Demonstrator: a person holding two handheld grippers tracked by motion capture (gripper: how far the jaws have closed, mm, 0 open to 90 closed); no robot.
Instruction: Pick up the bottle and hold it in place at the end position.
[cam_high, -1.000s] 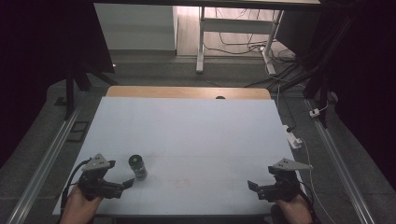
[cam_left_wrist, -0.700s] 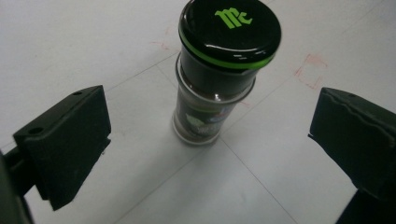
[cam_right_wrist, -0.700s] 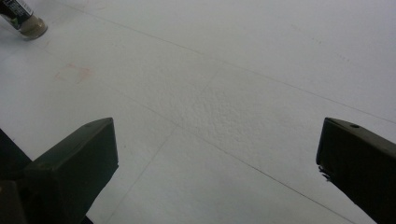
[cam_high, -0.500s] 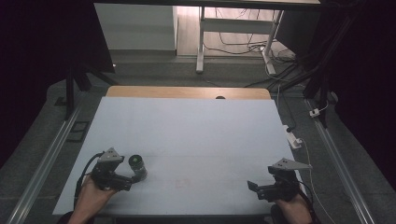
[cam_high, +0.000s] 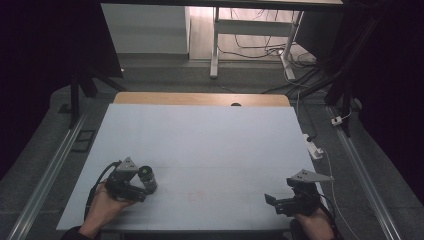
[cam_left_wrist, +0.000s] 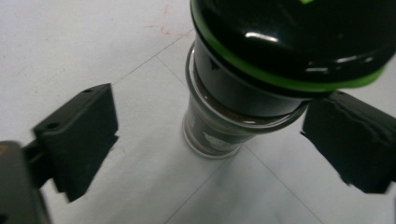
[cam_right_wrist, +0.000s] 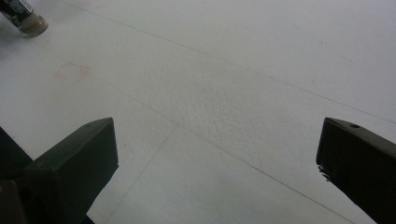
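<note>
A small glass jar (cam_high: 148, 178) with a black lid and a green ring stands upright on the white table (cam_high: 210, 135) near the front left. My left gripper (cam_high: 143, 187) reaches it from the left, with one jaw on either side of it. In the left gripper view the jar (cam_left_wrist: 212, 135) sits between the jaws of the left gripper (cam_left_wrist: 215, 133), which have just been closing. The left pad is well off the glass and the right pad lies close by the lid. My right gripper (cam_high: 270, 201) rests open at the front right, nothing between the jaws of the right gripper (cam_right_wrist: 219, 154).
A wooden strip (cam_high: 200, 98) borders the table's far edge. A white power strip (cam_high: 312, 147) with a cable lies on the floor off the right edge. The jar (cam_right_wrist: 25, 18) shows far off at the top left of the right gripper view.
My left gripper has moved right and forward up to the jar, which now stands between its jaws. The right gripper has stayed where it was.
</note>
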